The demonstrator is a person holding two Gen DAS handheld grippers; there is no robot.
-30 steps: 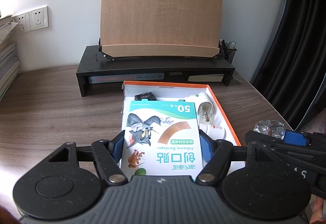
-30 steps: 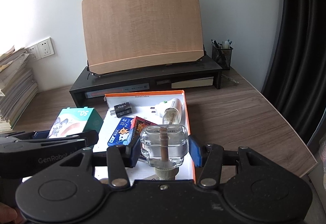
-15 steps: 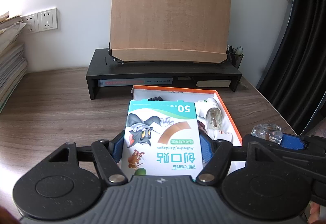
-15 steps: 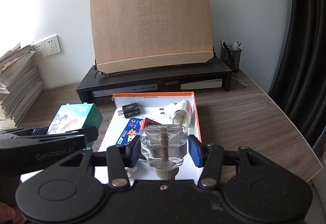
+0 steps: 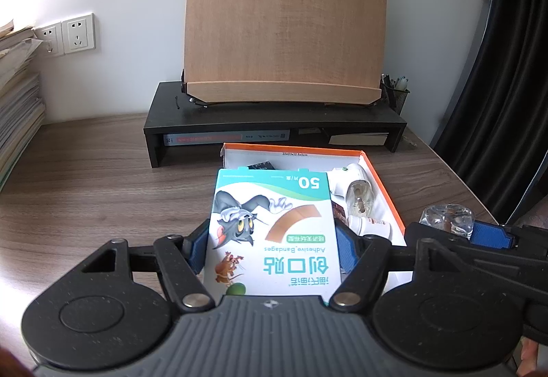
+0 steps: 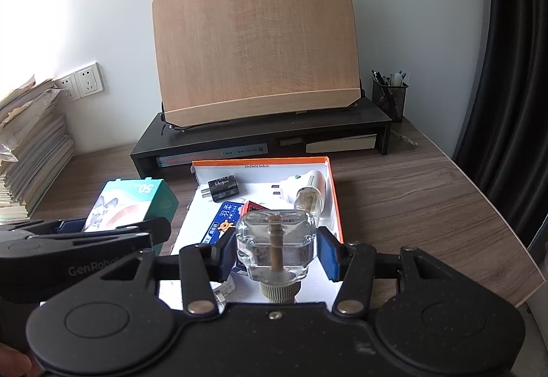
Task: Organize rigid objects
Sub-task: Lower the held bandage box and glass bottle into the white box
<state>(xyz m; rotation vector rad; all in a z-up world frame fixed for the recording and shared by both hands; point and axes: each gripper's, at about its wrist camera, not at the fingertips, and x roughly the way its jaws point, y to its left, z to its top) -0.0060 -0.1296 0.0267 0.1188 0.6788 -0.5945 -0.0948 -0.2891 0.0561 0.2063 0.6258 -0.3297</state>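
So I've got two things in hand right now. My left gripper is clamped on the teal and white cardboard box of adhesive bandages with the cartoon cat, blue pads pressed on both long sides, box lying flat with the print upside down to me. It hangs over the near left edge of the shallow white cardboard tray with the orange rim, above the wooden desk. From the right camera the same box sits off to the left of the tray, gripped in the left gripper.

My right gripper is closed on the clear squarish glass bottle with a brown wick and ribbed beige cap, cap pointing back at me, held above the near end of the tray. The left camera only catches the top of that bottle at its right side.

Inside the tray I can see a black plug adapter near the far left corner, a white plug-in vaporizer with a small glass bottle on it along the right wall, and a blue flat packet next to a red one in the middle, both partly hidden behind my bottle.

Further back there's a black monitor riser with a light wooden book stand on top, a black mesh pen cup at its right end, and a tall stack of papers by the left wall
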